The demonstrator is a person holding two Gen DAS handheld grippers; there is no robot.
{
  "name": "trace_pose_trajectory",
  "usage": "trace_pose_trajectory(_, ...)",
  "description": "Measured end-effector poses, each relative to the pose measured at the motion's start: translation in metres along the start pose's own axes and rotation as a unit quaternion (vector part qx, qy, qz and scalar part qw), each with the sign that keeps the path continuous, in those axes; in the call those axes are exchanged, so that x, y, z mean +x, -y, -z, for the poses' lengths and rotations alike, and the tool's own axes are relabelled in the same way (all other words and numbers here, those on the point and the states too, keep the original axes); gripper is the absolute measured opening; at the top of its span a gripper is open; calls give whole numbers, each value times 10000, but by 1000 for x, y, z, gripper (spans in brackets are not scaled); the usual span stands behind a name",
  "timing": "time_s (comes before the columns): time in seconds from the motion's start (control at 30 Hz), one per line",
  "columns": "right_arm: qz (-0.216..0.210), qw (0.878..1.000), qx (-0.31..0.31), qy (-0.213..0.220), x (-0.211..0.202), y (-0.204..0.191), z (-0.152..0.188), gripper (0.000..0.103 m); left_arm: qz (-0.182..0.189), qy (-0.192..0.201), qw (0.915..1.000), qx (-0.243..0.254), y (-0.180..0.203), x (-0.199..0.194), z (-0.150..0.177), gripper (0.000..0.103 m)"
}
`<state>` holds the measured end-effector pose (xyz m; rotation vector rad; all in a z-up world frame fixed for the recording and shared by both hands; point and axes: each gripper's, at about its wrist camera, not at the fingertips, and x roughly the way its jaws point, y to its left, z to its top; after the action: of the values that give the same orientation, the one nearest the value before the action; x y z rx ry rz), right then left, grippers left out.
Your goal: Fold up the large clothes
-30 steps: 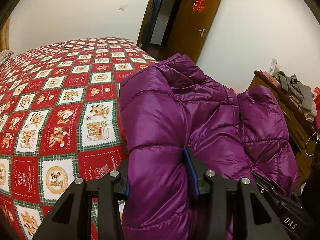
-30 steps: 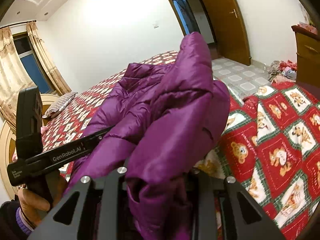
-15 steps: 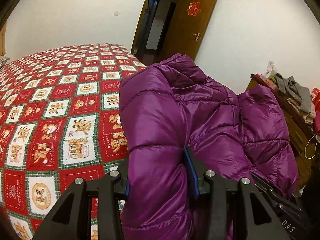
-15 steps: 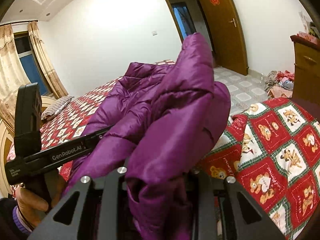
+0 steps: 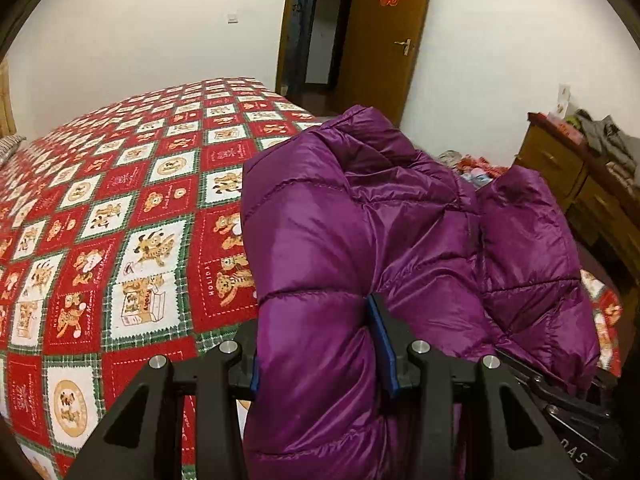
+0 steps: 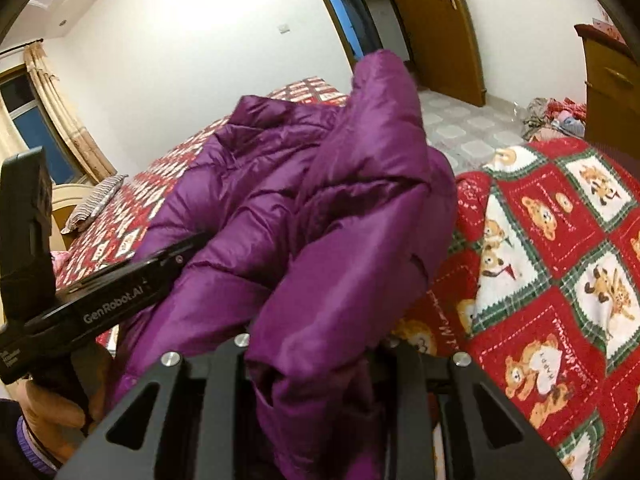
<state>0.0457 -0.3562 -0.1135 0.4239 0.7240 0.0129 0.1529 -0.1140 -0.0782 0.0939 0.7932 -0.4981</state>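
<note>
I have the purple down jacket (image 5: 360,248) pinched in both tools and raised above the bed (image 5: 120,208). The left tool (image 5: 320,344) clamps a thick quilted panel between its blue-lined fingers; the right tool (image 6: 316,356) grips a bunched fold, its fingers hidden under fabric but pressed onto it. From the right wrist view, the jacket hangs off the bed's near corner, with the left tool's handle crossing on the side toward the pillow (image 6: 96,204). My judgement: this is the carry-and-lay-out step, folding proper not yet begun. The next move calls for bringing the jacket over the middle of the bed, spreading both tools apart to flatten it, then lowering. Slippery, puffy fabric may slide or spring back.
</note>
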Motion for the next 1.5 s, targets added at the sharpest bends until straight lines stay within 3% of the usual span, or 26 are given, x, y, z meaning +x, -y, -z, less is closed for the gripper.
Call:
trace_pose_trajectory(0.4, -185, 9981, 455, -364, 16, 23, -5, 29, -420, -6, 9990, 173, 5, 23, 5, 50)
trace_pose_trajectory(0.5, -123, 9982, 488, -338, 12, 24, -5, 33, -382, -17, 9992, 119, 1, 26, 6, 53)
trace_pose_trajectory(0.57, -21, 9981, 531, -315, 3, 24, -6, 41, -319, -20, 9994, 152, -3, 25, 7, 54)
trace_pose_trajectory(0.73, 472, 9958, 632, 456, -55, 20, -20, 45, -321, -51, 9993, 202, -3, 24, 6, 54)
trace_pose_trajectory(0.83, 632, 9948, 329, 733, -67, 3, -39, 45, -440, -37, 9987, 266, 2, 24, 6, 54)
trace_pose_trajectory(1.0, 645, 9968, -99, 462, -27, -23, -82, 41, -474, -76, 9985, 279, 1, 23, 6, 54)
trace_pose_trajectory(1.17, 1376, 9903, -152, -92, 15, 1, -86, 39, -499, -98, 9983, 268, 0, 23, 5, 54)
trace_pose_trajectory(1.33, 1453, 9886, 224, -316, 0, 40, -53, 39, -492, -55, 9981, 370, 2, 23, 6, 55)
trace_pose_trajectory(1.5, 1311, 9898, 542, -139, -29, 46, -47, 40, -553, -2, 9973, 482, 5, 22, 7, 56)
